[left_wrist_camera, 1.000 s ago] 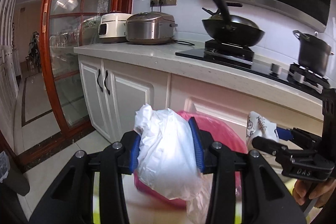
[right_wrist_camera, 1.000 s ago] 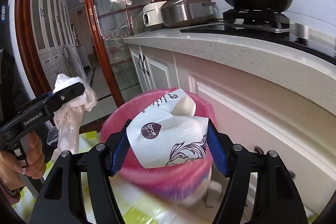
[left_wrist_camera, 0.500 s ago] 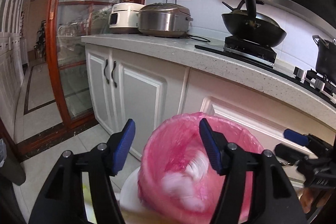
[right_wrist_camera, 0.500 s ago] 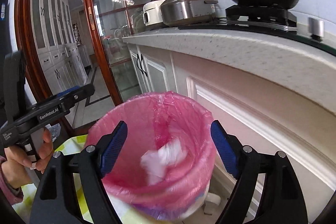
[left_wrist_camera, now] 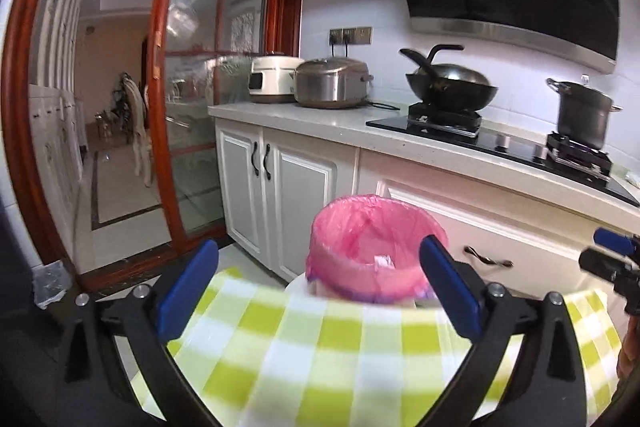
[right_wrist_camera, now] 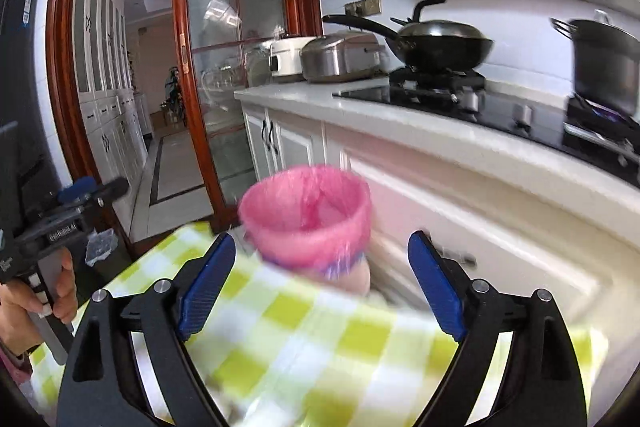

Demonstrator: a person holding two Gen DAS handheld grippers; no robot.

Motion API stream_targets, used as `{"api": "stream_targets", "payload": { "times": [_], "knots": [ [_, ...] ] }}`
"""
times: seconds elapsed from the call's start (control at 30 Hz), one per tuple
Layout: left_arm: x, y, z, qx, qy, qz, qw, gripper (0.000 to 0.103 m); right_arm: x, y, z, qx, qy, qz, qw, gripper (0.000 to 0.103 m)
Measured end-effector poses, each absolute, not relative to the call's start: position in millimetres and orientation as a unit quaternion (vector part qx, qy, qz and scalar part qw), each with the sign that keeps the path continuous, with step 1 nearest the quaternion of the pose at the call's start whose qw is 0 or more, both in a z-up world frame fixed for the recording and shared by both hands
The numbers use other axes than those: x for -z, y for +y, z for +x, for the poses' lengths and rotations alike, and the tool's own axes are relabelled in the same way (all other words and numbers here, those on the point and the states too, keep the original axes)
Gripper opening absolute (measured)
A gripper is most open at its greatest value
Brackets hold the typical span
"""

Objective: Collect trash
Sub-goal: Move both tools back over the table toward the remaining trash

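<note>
Wok (left_wrist_camera: 452,89) and cookers (left_wrist_camera: 332,83) behind pink-lined bin (left_wrist_camera: 376,251).

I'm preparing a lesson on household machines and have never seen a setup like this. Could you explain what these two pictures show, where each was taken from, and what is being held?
There is no robot here. A person holds one two-fingered grasping tool in each hand, and a wide-angle camera on each tool looks forward along its blue-padded fingers.

One picture comes from the left tool, the other from the right tool. Each also catches the other: the person's left hand shows at the edge of the right camera's picture.

Both tools are open and hold nothing. Beneath them lies a green and white checked cloth. Just beyond its edge stands a bin lined with a pink bag, in front of white kitchen cabinets. Something pale lies inside the bin. On the counter are two cookers, a wok and a pot.
</note>
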State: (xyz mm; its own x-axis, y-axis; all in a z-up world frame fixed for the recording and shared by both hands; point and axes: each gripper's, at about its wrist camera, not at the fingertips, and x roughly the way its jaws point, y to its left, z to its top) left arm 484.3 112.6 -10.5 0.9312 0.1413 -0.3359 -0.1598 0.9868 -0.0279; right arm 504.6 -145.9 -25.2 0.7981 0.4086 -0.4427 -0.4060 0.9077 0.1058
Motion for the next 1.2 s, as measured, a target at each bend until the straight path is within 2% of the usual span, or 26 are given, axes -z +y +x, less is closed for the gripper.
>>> {"api": "stream_targets", "payload": {
  "times": [0.3, 0.57, 0.77, 1.2],
  "knots": [
    [49.0, 78.9, 347.7, -0.091, 0.176, 0.014, 0.98, 0.098, 77.8, -167.8, 367.0, -0.179, 0.262, 0.026, 0.948, 0.085],
    [97.8, 70.3, 273.7, -0.106, 0.221, -0.025, 0.969, 0.098, 118.9, -177.1, 316.7, -0.153, 0.301, 0.031, 0.941, 0.085],
    [116.2, 66.9, 249.5, -0.106, 0.233, -0.016, 0.967, 0.098, 151.3, -184.7, 312.1, -0.131, 0.347, 0.013, 0.929, 0.085],
    [119.1, 67.4, 265.1, -0.095, 0.24, -0.027, 0.966, 0.098, 180.5, -164.0, 328.8, -0.151, 0.387, -0.024, 0.909, 0.085]
  ]
}}
